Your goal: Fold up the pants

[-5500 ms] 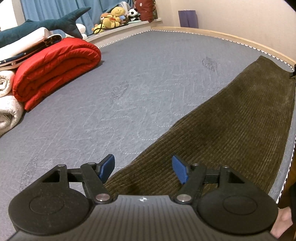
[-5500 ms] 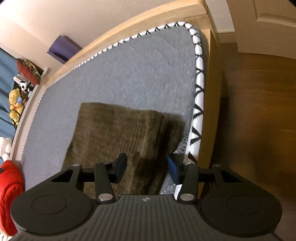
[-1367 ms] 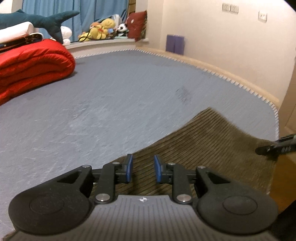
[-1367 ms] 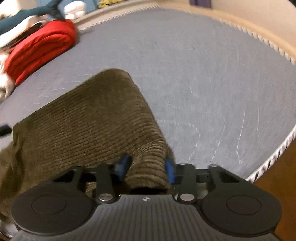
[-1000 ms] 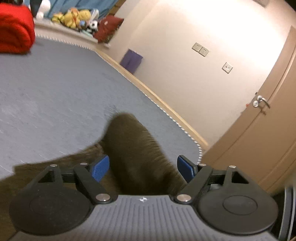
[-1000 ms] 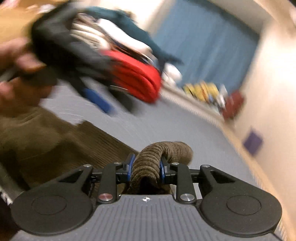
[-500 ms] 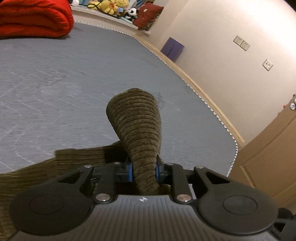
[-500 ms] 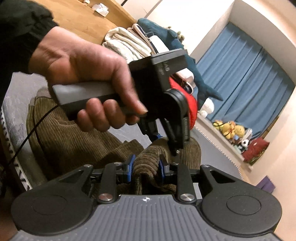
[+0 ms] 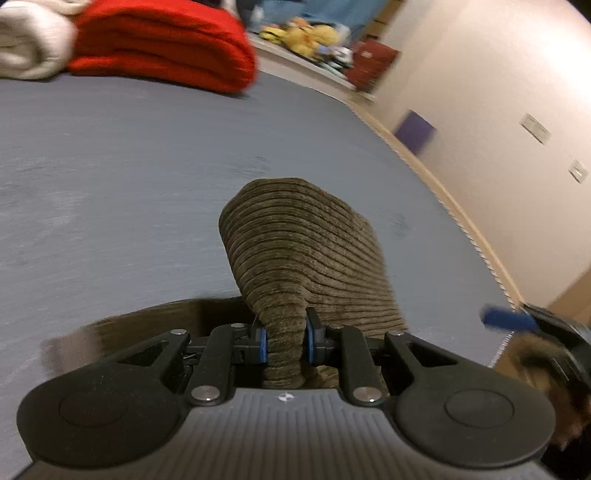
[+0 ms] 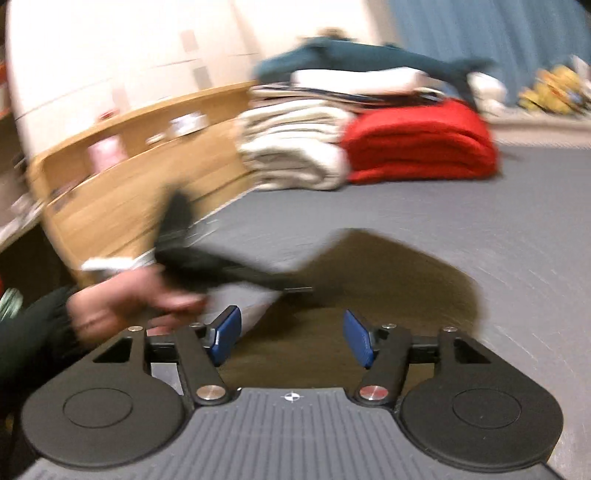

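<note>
left gripper: jaws pinched on a bunched fold of pants, cloth rising ahead | right gripper: jaws just opened, empty, pants below | soft, limp corduroy; best gripped at edges

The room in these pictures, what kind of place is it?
Most likely a bedroom at home: a wide grey mattress with folded red bedding and white blankets stacked at its end, plush toys by blue curtains.
</note>
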`<state>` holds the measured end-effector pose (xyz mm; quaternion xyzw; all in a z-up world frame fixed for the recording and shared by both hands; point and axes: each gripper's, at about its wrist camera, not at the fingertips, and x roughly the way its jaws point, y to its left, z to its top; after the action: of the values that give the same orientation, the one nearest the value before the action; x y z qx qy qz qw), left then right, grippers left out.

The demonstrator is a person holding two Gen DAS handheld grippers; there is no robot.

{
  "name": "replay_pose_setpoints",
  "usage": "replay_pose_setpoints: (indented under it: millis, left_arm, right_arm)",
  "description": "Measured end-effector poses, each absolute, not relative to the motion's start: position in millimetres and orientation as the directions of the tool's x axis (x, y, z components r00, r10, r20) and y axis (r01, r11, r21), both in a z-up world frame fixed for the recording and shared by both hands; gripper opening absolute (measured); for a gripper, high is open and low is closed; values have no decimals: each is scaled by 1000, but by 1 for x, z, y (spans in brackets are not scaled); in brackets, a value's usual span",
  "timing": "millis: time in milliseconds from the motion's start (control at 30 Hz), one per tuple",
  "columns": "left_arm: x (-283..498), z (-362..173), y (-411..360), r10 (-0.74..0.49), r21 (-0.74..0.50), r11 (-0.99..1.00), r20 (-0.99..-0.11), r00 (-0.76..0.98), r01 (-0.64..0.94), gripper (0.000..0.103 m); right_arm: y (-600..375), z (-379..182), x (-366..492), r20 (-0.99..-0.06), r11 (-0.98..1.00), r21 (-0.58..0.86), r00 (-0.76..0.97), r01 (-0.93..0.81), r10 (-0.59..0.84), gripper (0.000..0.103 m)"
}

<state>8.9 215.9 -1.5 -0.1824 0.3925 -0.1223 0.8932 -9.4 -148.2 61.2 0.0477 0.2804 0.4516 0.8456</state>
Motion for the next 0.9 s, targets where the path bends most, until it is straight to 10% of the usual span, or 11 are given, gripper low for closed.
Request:
replay_pose_setpoints:
  millis: [167,333,433,700,900]
  left_arm:
    - [-23,-7,287,-242,-395,915,-701,671,-83,21]
    - [-29,-32,332,-148,-380,887,-772,618,-262,49]
    - [-24,-44,349,-202,-459,835,-769,607,-303,75]
    - [-3,-92,341,-388,-577,771,-761,519,-270,86]
    - [7,-87,316,-318,-495,832,-795,517,-249,77]
  right_arm:
    - [-138,19,47,-562,748,430,498,-505,660,72]
    - [-120,-34,59,-646,760,464,414,-454,642,80]
    - [-110,-59,70,-685,749,528,321,-400,655,82]
    - [-94,-83,88,-661,684,658,195,-314,725,91]
    - [-88,-83,82,-623,654,660,215,-371,752,49]
